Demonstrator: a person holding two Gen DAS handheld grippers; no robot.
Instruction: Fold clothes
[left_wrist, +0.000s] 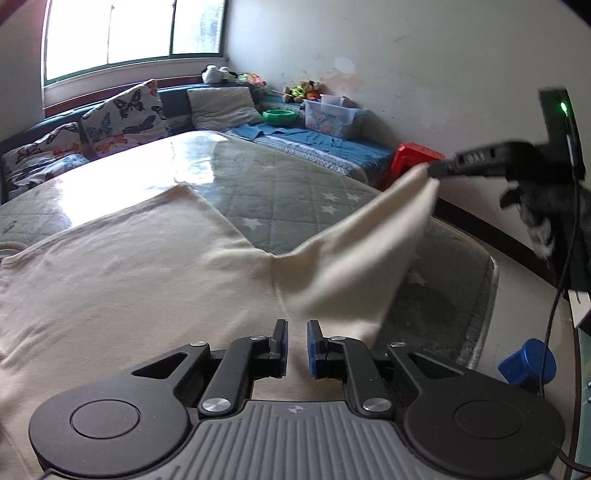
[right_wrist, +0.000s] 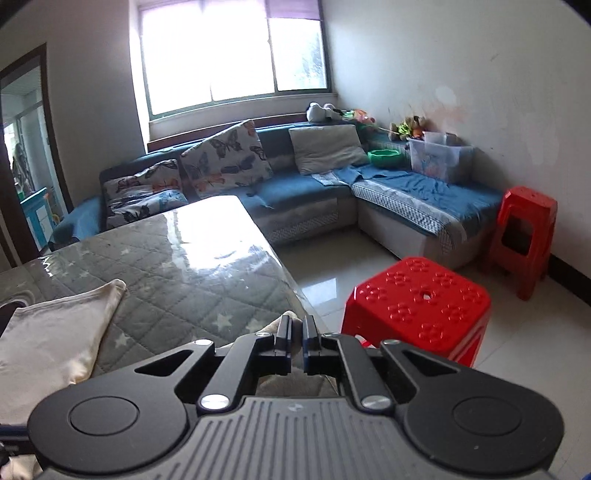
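A sitting room with a blue sofa (right_wrist: 306, 199) under a bright window holds a quilted grey table (left_wrist: 280, 184) on which a cream shirt (left_wrist: 129, 280) lies spread. The right gripper (right_wrist: 296, 325) is clamped on a sleeve (left_wrist: 373, 243) end, lifted and stretched out past the table's edge, while the left gripper (left_wrist: 297, 328) hovers over the cloth with its jaws a little apart, holding nothing. The shirt looks plain, thin and faintly creased; I judge it light, limp and prone to sag, best pinched at hems, sleeve ends or corners.

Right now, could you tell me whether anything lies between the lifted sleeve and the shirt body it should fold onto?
Nothing visible does. The right gripper holds the sleeve up; the shirt body lies flat and bare, with the left gripper near its edge.
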